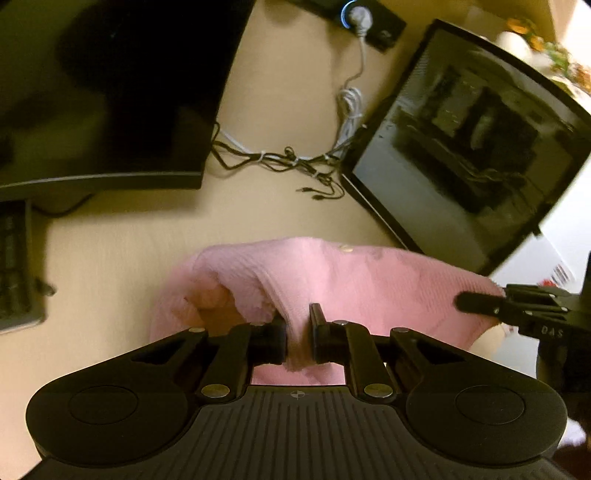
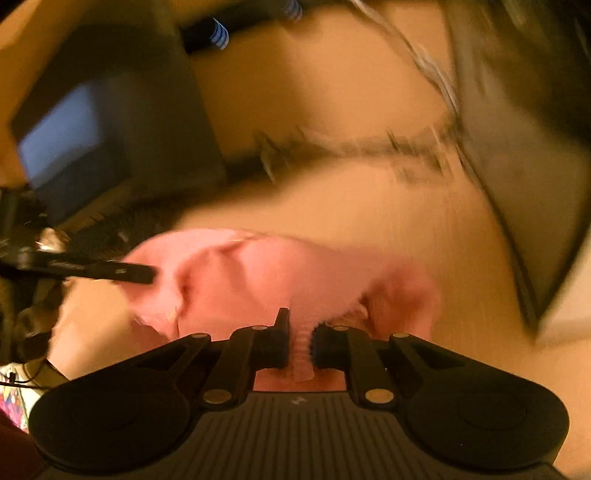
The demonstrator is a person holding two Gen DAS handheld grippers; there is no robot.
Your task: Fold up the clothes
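Bare desk (image 1: 122, 240) ahead; monitors (image 1: 461, 147), cables (image 1: 280, 162) beyond.

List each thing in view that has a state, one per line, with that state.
Left gripper: shut on the pink garment.
Right gripper: shut on the pink garment.
Pink garment: bunched, held at two points.
Left monitor: screen dark.
Right monitor: screen dark, showing reflections.
White plug: in the socket.

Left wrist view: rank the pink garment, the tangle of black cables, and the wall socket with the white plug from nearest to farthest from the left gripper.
1. The pink garment, clamped in the left gripper, directly ahead.
2. The tangle of black cables, farther ahead on the desk, between the two monitors.
3. The wall socket with the white plug, at the top of the view, slightly right.
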